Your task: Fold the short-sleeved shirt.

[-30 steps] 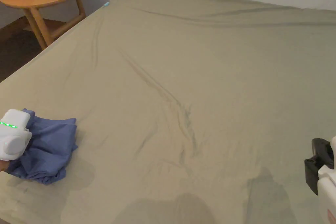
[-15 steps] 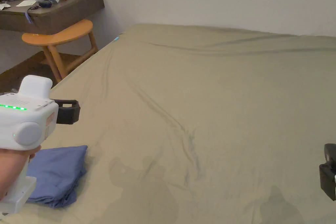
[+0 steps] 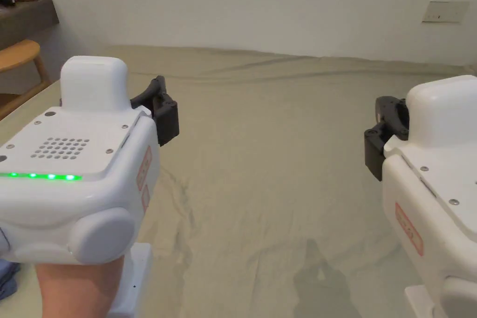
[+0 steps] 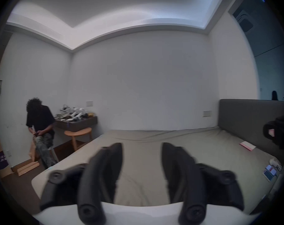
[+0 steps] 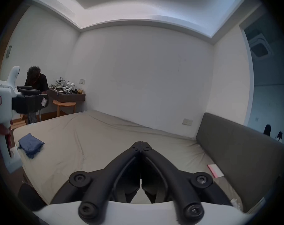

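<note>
Blue cotton, by the look of it: shirt (image 5: 30, 145) folded into a compact bundle, lying on the bed (image 5: 105, 140) near the corner at about nine o'clock in the right gripper view. Only a sliver of blue at seven o'clock in the head view (image 3: 7, 277), beneath the hand (image 3: 77, 286).

Likely light, soft and floppy; no stiffness to hold a crease, so layers apt to slide or splay if lifted by one edge. Best taken through the full stack at a folded edge, or from both ends at once.

Left gripper (image 4: 141, 149) raised clear of the bed, jaws spread apart, nothing between them. Right gripper (image 5: 141, 143) also held up in the air, jaws closed tip to tip on nothing.

No baskets, boxes or drawers visible near the bundle. Judged from its neat shape, folding looks finished or nearly so.
</note>
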Motion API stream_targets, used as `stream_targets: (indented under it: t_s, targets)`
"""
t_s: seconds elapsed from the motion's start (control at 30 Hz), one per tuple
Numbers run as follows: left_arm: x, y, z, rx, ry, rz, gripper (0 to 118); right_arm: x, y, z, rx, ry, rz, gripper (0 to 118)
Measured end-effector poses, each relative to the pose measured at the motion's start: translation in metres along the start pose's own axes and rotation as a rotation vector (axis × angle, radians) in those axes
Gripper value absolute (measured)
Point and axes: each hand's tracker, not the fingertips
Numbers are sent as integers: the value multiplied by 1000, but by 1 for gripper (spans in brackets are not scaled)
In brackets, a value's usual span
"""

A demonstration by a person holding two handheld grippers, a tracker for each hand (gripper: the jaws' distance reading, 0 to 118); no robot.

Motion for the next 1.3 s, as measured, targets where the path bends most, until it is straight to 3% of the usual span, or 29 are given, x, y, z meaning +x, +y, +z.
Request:
stream_targets:
  t_s: [0.03,0.07,0.37,0.57,0.7,1.1,1.3]
  targets:
    - [13,-2,5,1,-8,-5,16,2,-2,2,5,0,3,2]
    - [25,-4,9,2,-34,-12,0,4,-4,6,9,-3,4,2]
    - [87,-29,31,17,-93,-75,0,12,-35,21,-5,-17,5,2]
    - [93,-36,46,161,28,-208,0,8,-46,21,-26,-35,-4,2]
    - [87,-35,42,80,-36,-165,0,-1,-51,20,-16,-47,16,2]
    - [77,-35,42,80,-43,-124,0,0,-50,21,12,-57,-16,2]
    - [78,-35,40,52,-63,-112,0,-4,-50,24,39,-93,27,2]
